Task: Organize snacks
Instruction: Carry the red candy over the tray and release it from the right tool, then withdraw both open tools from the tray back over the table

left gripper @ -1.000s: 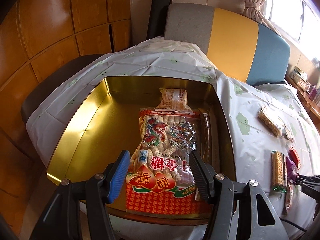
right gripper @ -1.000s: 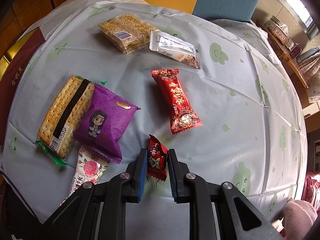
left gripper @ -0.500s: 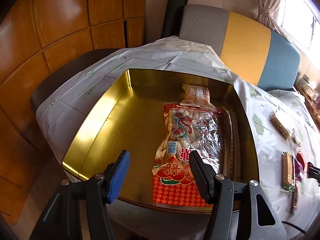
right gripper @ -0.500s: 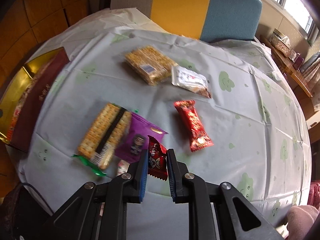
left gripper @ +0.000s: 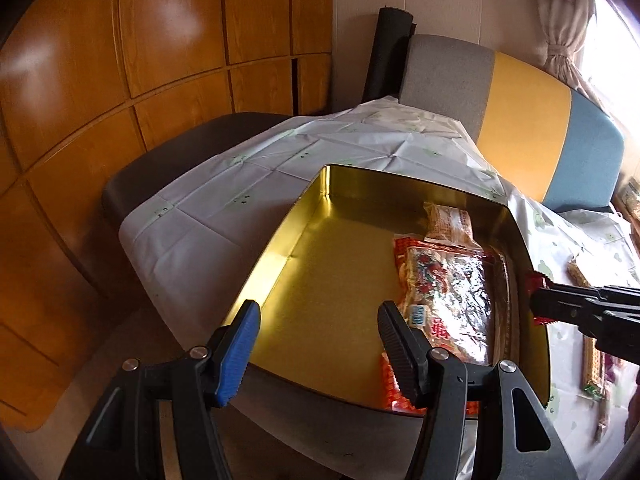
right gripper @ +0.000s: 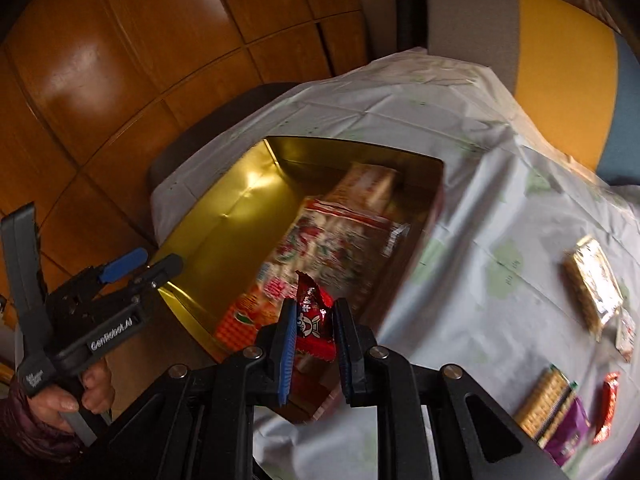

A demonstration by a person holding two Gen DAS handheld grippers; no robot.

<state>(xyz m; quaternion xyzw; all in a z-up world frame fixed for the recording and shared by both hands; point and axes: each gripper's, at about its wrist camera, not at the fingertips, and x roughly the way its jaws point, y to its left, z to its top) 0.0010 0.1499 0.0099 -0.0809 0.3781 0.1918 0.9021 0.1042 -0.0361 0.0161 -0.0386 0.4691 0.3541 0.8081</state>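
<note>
An open gold tin stands on the white tablecloth. In it lie a big red candy bag and, at the far end, a small orange packet. My right gripper is shut on a small red candy, held in the air by the tin's near right corner. The left wrist view shows that gripper reaching in from the right with the candy. My left gripper hangs open over the tin's near edge, with nothing between its fingers.
Several snacks lie on the cloth right of the tin: a cracker pack, a purple packet, a red bar and a nut bar. A grey, yellow and blue chair back stands behind the table; wooden panels are at left.
My right gripper has lifted the red candy off the cloth and carried it left to the tin. My left gripper has shifted left, off the candy bag.
</note>
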